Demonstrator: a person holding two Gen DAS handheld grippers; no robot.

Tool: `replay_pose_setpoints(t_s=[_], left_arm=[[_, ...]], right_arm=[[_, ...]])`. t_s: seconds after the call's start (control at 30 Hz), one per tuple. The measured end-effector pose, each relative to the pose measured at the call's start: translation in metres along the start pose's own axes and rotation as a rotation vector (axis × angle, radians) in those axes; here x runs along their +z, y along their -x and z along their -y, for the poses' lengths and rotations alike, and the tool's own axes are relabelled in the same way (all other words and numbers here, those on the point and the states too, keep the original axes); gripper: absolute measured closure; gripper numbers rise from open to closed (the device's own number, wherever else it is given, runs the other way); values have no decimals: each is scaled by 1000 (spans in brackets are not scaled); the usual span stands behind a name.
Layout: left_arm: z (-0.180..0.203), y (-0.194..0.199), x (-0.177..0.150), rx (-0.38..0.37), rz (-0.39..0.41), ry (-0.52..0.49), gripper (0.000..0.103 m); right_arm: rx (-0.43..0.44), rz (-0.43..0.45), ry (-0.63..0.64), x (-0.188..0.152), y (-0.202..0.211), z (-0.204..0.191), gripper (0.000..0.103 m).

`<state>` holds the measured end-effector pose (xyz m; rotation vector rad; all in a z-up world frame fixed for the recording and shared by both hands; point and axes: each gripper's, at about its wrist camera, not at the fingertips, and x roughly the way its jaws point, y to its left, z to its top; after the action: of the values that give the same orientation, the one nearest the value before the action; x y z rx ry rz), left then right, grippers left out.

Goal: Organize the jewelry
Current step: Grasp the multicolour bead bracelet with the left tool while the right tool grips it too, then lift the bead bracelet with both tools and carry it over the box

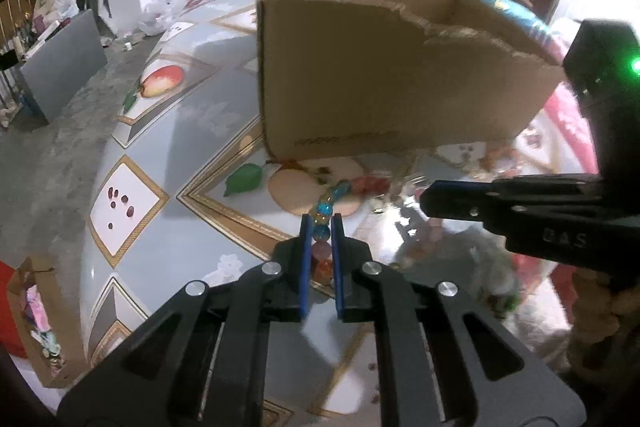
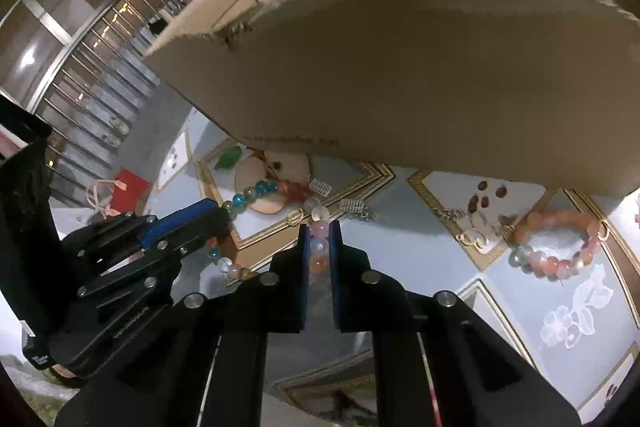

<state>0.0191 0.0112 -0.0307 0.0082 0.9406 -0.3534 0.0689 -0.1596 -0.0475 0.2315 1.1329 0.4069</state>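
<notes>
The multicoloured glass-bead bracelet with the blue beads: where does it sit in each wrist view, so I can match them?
Left wrist view: multicoloured glass-bead bracelet at lower centre, running up from between the left claw pads.
Right wrist view: same bracelet left of centre, curving from the left claw to the right claw.
Shared landmark: torn brown cardboard box just behind it.

I see blue, amber and pink beads [image 1: 324, 215], a plain brown box [image 1: 380, 75], and a grey-blue fruit-printed table [image 1: 192, 131].
</notes>
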Motion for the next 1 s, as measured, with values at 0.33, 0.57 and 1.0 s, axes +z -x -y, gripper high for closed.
replay_pose_setpoints(t_s=[0.33, 0.57, 1.0], left_arm=[[13, 9, -14, -82, -25, -4, 94], [14, 8, -14, -67, -32, -19, 71], [26, -15, -14, 38, -91, -104, 81]], right_arm=[[-71, -19, 30, -21, 17, 10, 93], [-85, -28, 36, -25, 13, 12, 93], [-96, -26, 61, -21, 7, 8, 92]])
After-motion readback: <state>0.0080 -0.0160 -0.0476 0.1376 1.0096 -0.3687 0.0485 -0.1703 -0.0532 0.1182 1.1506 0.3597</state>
